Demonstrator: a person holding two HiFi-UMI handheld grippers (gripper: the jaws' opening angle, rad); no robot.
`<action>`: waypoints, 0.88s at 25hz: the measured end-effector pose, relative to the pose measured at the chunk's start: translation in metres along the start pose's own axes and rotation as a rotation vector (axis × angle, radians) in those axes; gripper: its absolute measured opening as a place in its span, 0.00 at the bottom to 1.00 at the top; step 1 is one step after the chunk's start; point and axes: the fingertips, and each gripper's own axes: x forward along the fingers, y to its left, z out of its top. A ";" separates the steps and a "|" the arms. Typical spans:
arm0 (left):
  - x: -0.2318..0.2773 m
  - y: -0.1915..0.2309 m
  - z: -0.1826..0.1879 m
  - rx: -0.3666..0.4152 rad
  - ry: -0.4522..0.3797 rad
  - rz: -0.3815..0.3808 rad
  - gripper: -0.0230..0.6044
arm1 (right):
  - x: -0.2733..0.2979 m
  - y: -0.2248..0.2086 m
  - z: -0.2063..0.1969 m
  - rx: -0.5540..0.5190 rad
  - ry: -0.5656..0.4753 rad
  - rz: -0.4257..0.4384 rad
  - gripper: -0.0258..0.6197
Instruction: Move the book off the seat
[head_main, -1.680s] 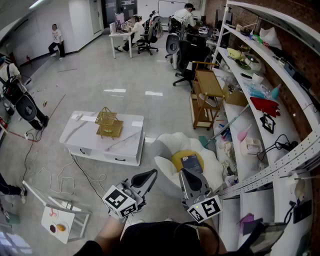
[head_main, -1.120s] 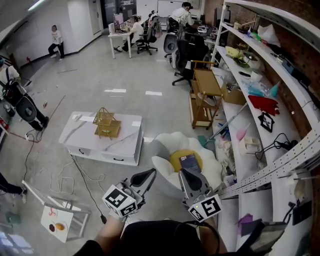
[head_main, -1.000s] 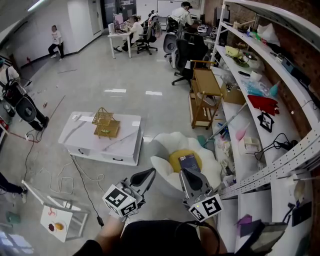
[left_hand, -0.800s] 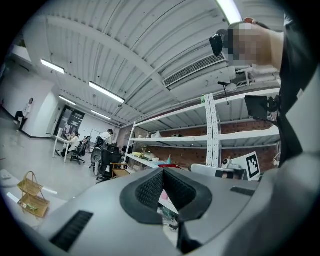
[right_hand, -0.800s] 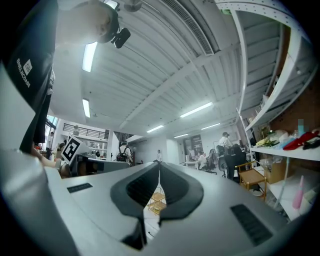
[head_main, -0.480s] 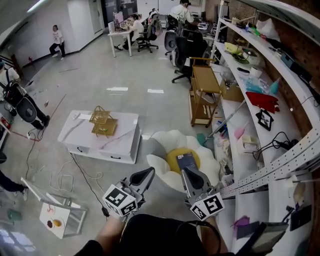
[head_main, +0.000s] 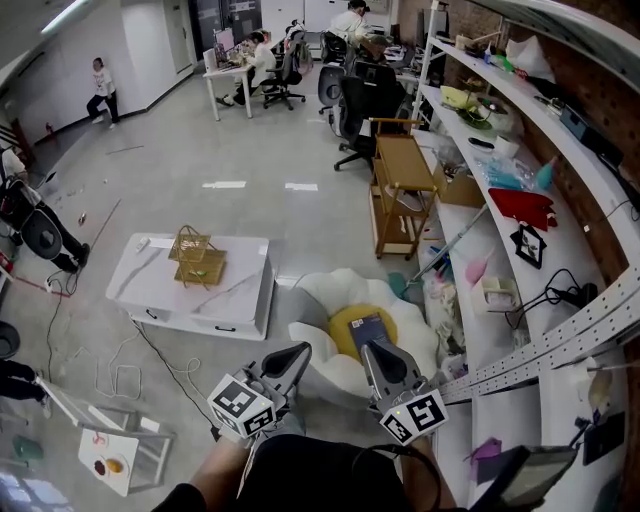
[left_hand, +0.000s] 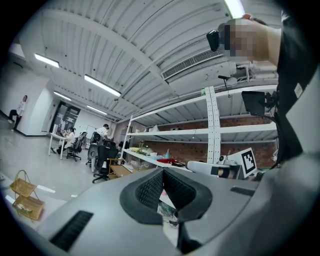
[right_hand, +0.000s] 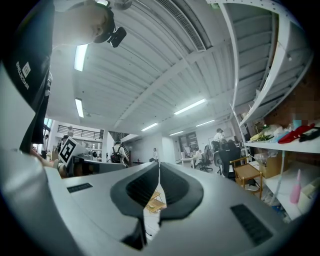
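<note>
One book (head_main: 366, 328), dark-covered, lies flat on the yellow cushion (head_main: 342, 338) of the white petal-shaped seat (head_main: 328, 290), towards the cushion's right half, with nothing in contact with it. Both tools are held on the near side of the seat, pointing towards it. The right tool (head_main: 374, 352) is clenched, its jaws pressed together with nothing between them, and its tip stands closest to the book but clear of it. The left tool (head_main: 300, 350) is likewise clenched and empty, its tip beside the seat's near-left petal and further from the book. A marker cube shows at the rear of each tool. Left of the seat stands a low white surface (head_main: 240, 290) carrying a gold wire basket (head_main: 193, 258). Beyond the seat is a wooden trolley (head_main: 398, 170). Long white shelves (head_main: 505, 330), loaded with assorted items, run along the brick wall on the right. Seated persons work at desks at the far end of the room.
</note>
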 end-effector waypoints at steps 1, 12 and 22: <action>0.004 0.007 0.001 -0.003 -0.001 -0.005 0.05 | 0.006 -0.003 -0.001 0.000 0.001 -0.005 0.06; 0.048 0.097 0.016 -0.027 0.005 -0.067 0.05 | 0.093 -0.043 -0.010 -0.004 0.031 -0.061 0.06; 0.080 0.193 0.032 -0.055 0.030 -0.116 0.05 | 0.182 -0.072 -0.020 0.009 0.054 -0.116 0.06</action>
